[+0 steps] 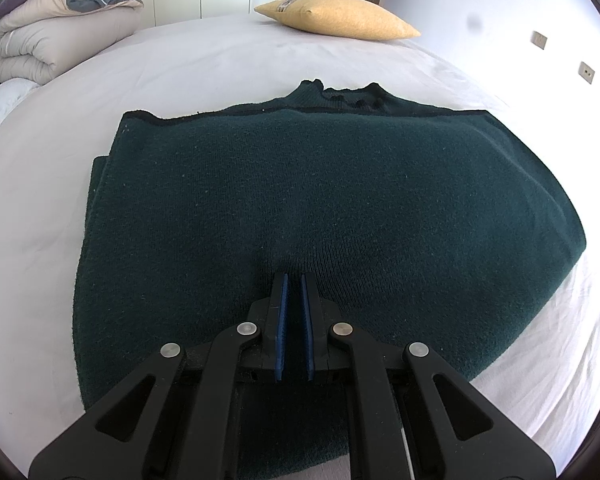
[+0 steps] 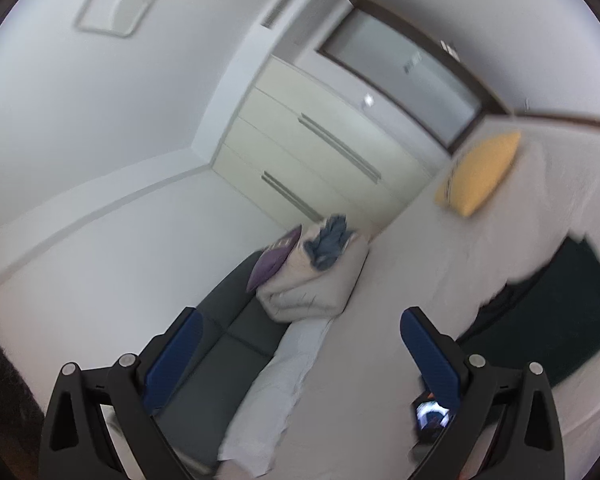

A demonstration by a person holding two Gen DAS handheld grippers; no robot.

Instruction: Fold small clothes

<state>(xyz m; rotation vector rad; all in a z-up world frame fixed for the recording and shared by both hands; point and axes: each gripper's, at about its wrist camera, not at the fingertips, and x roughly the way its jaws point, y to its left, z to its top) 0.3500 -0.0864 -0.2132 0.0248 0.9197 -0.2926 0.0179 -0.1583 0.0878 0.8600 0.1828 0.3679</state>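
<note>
The dark green sweater (image 1: pixel 300 208) is spread folded on the white bed (image 1: pixel 220 64), its collar turned toward the yellow pillow (image 1: pixel 336 16). The left gripper (image 1: pixel 294 280) is pressed down near the sweater's near edge with its jaws nearly together; whether a pinch of knit is caught between them cannot be told. If it is lifted now, the neat fold could be dragged askew. The right gripper (image 2: pixel 300 320) is held wide and empty, aimed away, so a shifting layer would not be steadied.
</note>
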